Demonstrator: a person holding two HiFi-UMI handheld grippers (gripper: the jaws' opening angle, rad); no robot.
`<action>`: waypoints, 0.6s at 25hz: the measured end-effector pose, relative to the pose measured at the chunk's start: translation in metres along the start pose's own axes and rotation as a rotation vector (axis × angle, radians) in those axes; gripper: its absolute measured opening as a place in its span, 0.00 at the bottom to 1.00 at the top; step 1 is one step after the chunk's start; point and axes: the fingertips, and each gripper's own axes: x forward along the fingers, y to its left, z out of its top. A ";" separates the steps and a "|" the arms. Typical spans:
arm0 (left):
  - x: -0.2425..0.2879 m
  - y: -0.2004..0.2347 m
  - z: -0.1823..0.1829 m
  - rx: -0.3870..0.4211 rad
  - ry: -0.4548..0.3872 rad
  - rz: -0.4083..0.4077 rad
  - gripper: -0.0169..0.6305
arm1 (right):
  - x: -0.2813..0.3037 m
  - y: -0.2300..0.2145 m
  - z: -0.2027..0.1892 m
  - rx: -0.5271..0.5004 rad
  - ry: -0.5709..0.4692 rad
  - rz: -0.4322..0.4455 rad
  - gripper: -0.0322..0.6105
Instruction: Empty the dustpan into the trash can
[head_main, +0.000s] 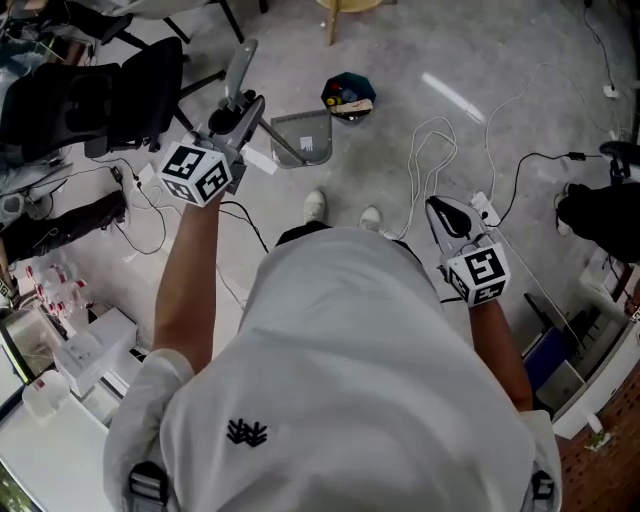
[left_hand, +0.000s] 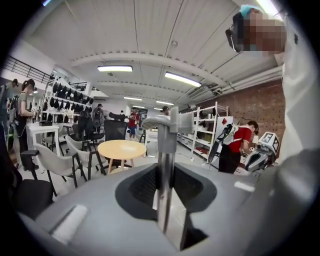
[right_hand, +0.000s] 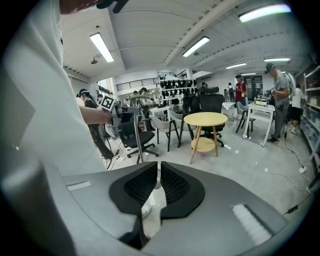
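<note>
With left gripper (head_main: 243, 112) jaws grasping the grey long-handled plastic dustpan (head_main: 305, 136) and right gripper (head_main: 436, 207) jaws clenched empty, best lift it over the dark round trash can (head_main: 348, 94), tilting gradually.

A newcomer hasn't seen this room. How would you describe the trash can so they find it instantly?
On the grey floor, start at the person's white shoes and look ahead past the grey dustpan held by the left claw. Just beyond its right corner stands the trash can: small, round, dark blue, with colourful rubbish inside, unlike the flat, pale dustpan.
</note>
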 end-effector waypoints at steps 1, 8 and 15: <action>-0.001 0.002 -0.007 -0.010 0.009 -0.002 0.23 | 0.001 0.004 0.003 0.006 -0.003 -0.005 0.08; -0.014 0.009 -0.059 -0.077 0.060 -0.012 0.23 | 0.019 0.041 0.020 -0.015 0.008 -0.005 0.08; -0.019 0.008 -0.125 -0.096 0.157 -0.012 0.23 | 0.027 0.069 0.017 -0.021 0.064 -0.010 0.08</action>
